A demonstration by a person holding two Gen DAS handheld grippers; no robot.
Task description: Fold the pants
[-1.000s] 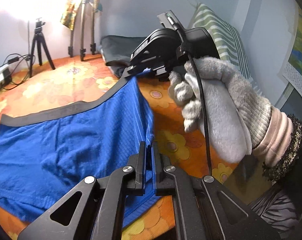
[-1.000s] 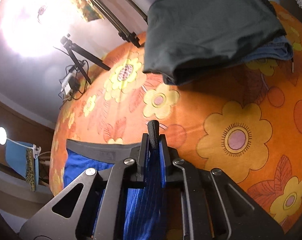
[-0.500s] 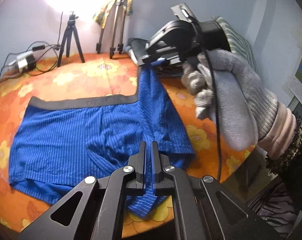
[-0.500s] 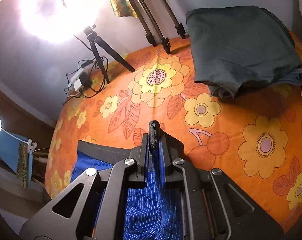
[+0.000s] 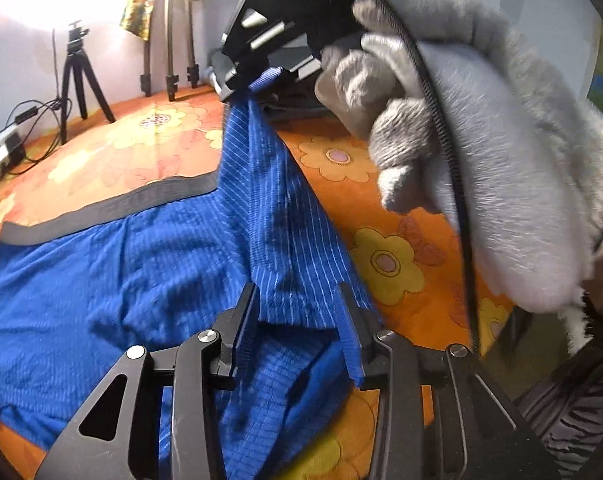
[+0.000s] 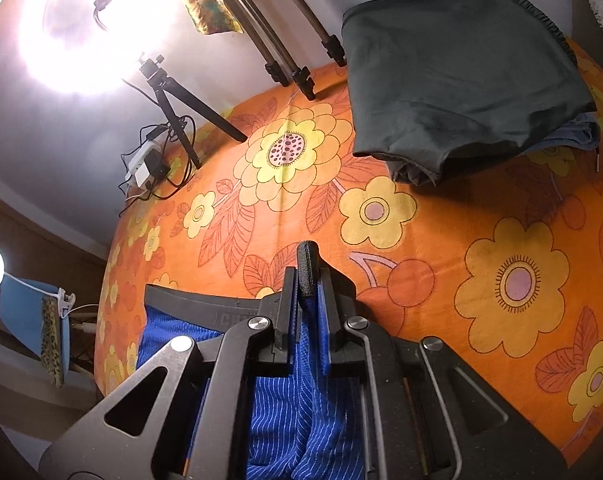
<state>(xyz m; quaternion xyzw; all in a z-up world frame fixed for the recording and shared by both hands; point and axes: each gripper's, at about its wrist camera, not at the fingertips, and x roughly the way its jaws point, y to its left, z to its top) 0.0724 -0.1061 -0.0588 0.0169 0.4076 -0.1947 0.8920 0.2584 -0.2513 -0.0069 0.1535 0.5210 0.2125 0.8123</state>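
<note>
Nearest in the left wrist view, the left gripper stands with its jaws wide apart and grips nothing; blue cloth only lies between and under its fingers. That cloth is the pants, a blue striped pair with a dark waistband, spread on the orange flowered cover. The left half lies flat, while the right side is lifted into a steep ridge that goes up to the right gripper, held by a hand in a grey glove. In the right wrist view, the right gripper is closed tight on a bunch of the blue fabric at the waistband corner, above the cover. I judge that the first fold is only started: one side is raised and seems to be going over toward the middle, but it is not yet laid down or smoothed, and further folds remain after it. Farther away, a pile of dark folded clothes sits near the wall, well apart from the pants, beside the tripod legs and a small tripod under a bright lamp.
</note>
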